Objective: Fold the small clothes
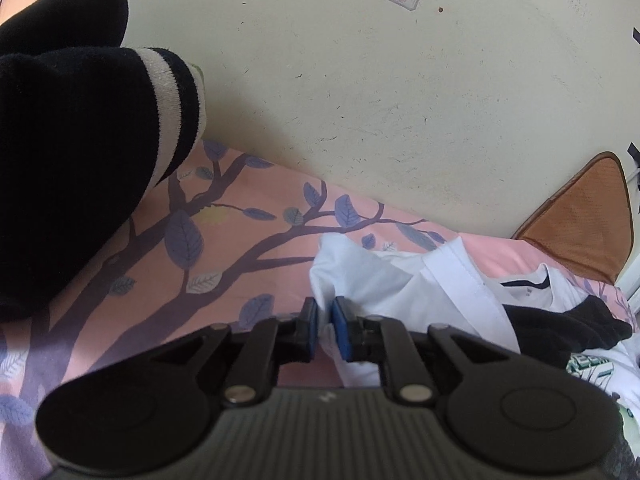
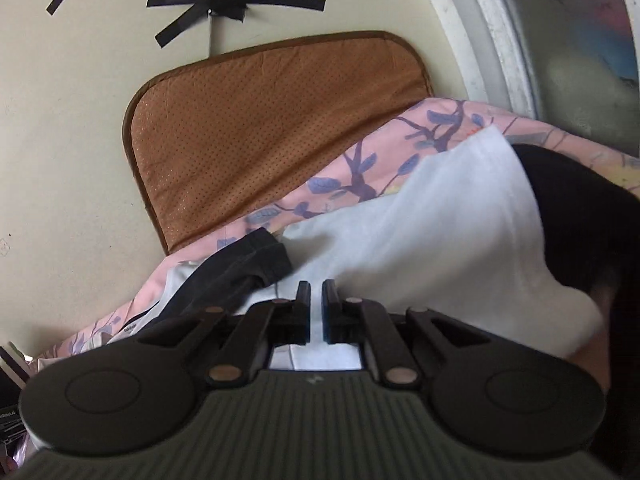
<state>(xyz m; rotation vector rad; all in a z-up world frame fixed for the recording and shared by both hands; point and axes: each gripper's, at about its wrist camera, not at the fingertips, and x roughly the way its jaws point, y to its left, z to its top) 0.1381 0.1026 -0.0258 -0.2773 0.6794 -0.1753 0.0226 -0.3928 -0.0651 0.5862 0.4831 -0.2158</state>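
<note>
- On the pink bedsheet printed with dark branches and blue leaves (image 1: 256, 248), against the cream scuffed wall (image 1: 400, 100), lay a heap of small clothes toward the sheet's far right edge.
- Left gripper (image 1: 325, 330): its blue-padded fingers (image 1: 340, 332) were nearly together, clamped on a fold of the thin white cotton garment (image 1: 400, 280), which ran up between them and spread out to the right.
- Right gripper (image 2: 316, 312): its black fingers (image 2: 303, 308) stood close together with a strip of the same white cloth (image 2: 420, 232) pinched in the narrow gap; the cloth billowed up and to the right of the jaws.
- A black sock-like piece (image 1: 568, 328) lay on the heap just right of the white garment in the left wrist view; whether it touched the gripper I could not tell.
- A dark, ribbed-edged cloth (image 2: 244, 264) lay just left of the right gripper's fingers, over a white shirt with a thin dark neckline (image 1: 536, 284).
- A black knitted sock with a cream band (image 1: 80, 152) filled the near left of the left wrist view, over the sheet's left side.
- A tan perforated pad with brown piping (image 2: 272, 132) leaned against the wall at the sheet's far edge.
- Black tape strips (image 2: 224, 4) crossed on the wall above the pad.
- A white-framed window (image 2: 504, 40) stood at the right.
</note>
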